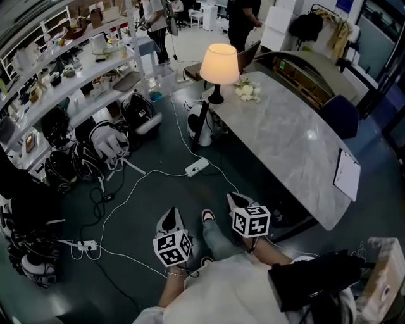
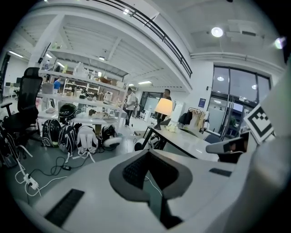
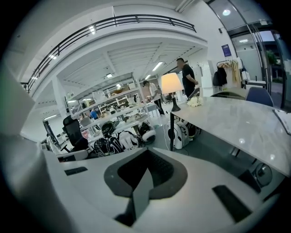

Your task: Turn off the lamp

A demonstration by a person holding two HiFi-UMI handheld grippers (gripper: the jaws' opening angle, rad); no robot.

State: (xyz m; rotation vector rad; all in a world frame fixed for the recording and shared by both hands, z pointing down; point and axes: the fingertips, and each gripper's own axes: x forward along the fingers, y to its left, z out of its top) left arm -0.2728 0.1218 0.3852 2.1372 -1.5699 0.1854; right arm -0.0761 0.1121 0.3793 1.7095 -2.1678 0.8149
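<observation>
The lamp has a cream shade and a black base, and its light is on. It stands at the far end of a long marble table. It also shows lit in the left gripper view, lamp, and in the right gripper view, lamp. Both grippers hang low over the dark floor, well short of the lamp and pointing toward it. My left gripper is shut with nothing in it, as the left gripper shows up close. My right gripper is likewise shut and empty, and so it looks in its own view, right gripper.
White flowers lie beside the lamp and a sheet of paper rests on the table's near edge. White cables and a power strip cross the floor. Bags and helmets sit under cluttered shelves on the left. People stand at the back.
</observation>
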